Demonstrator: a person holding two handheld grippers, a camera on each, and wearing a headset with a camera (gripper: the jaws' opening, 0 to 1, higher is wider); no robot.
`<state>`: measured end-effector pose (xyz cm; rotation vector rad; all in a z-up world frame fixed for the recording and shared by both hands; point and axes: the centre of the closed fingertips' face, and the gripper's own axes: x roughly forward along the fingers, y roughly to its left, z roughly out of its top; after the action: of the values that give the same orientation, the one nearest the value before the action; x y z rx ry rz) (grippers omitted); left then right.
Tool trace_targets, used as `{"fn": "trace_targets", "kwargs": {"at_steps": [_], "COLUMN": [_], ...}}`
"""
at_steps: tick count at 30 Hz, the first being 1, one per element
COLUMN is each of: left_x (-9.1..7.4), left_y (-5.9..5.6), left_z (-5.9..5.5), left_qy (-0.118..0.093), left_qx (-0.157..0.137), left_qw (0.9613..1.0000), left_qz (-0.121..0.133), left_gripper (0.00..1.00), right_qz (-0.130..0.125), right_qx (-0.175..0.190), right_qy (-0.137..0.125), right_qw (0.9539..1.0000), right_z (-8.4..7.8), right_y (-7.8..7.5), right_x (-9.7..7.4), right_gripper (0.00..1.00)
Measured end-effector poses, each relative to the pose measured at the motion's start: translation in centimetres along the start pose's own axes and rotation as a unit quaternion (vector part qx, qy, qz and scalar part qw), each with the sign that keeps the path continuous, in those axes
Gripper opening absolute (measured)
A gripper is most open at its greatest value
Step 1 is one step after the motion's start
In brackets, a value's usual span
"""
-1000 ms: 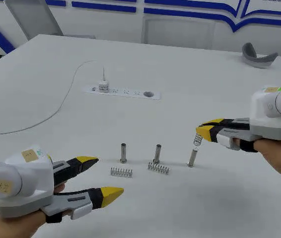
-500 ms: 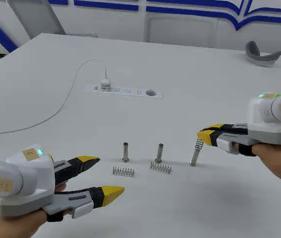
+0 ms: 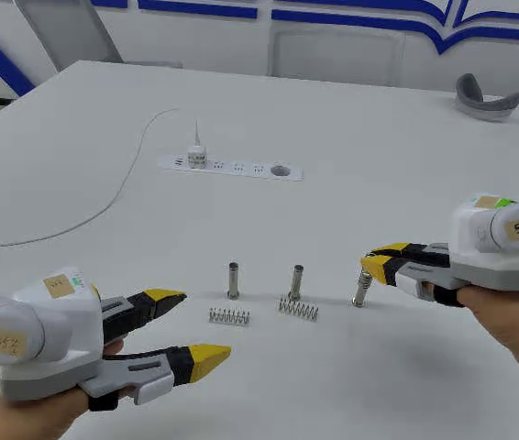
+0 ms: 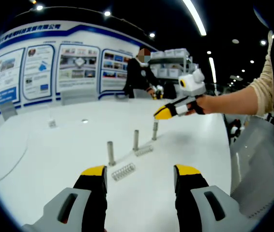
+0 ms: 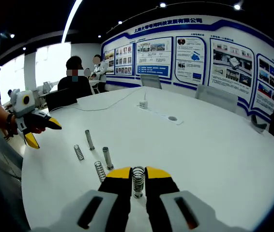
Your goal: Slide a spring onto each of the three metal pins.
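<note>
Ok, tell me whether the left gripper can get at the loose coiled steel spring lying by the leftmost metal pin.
Probably yes. The left gripper is open, and the coiled steel spring lies just ahead of its jaws on the white table, nothing between; the short grey metal pin stands behind it.

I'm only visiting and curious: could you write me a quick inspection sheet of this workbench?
Surface: white table.
Job's things: left pin, middle pin and right pin in a row; first loose spring and second loose spring lying before them; third spring at the right pin's top.
Clutter: power strip; grey curved object.
Grippers: left gripper open, hovering; right gripper fingers shut on third spring.
Cables: white cable curves off leftward.
Surroundings: blue-striped wall panels; people.
</note>
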<state>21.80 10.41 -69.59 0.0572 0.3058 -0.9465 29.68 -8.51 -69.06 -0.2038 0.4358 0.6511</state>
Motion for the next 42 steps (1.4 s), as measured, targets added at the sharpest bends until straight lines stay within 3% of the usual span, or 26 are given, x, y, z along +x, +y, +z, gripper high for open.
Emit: {"fn": "trace_targets", "kwargs": {"at_steps": [15, 25, 34, 42], "left_x": [-0.1, -0.1, -0.1, 0.0], "left_y": [0.1, 0.0, 0.0, 0.0], "left_z": [-0.2, -0.2, 0.0, 0.2], "left_qy": [0.003, 0.001, 0.0, -0.001], "left_qx": [0.0, 0.0, 0.002, 0.004], "left_qw": [1.0, 1.0, 1.0, 1.0], "left_qz": [0.001, 0.002, 0.001, 0.0], "left_gripper": [0.56, 0.56, 0.56, 0.56], "right_qz": [-0.006, -0.008, -0.012, 0.003], "right_qx": [0.004, 0.008, 0.002, -0.016], "right_qy": [0.023, 0.025, 0.009, -0.011], "right_qw": [0.9997, 0.9996, 0.9999, 0.9998], "right_z": [-2.9, -2.8, -1.5, 0.7], "right_y": [-0.3, -0.5, -0.4, 1.1], "right_x": [1.2, 1.2, 0.5, 0.3], "right_gripper": [0.12, 0.13, 0.18, 0.19]}}
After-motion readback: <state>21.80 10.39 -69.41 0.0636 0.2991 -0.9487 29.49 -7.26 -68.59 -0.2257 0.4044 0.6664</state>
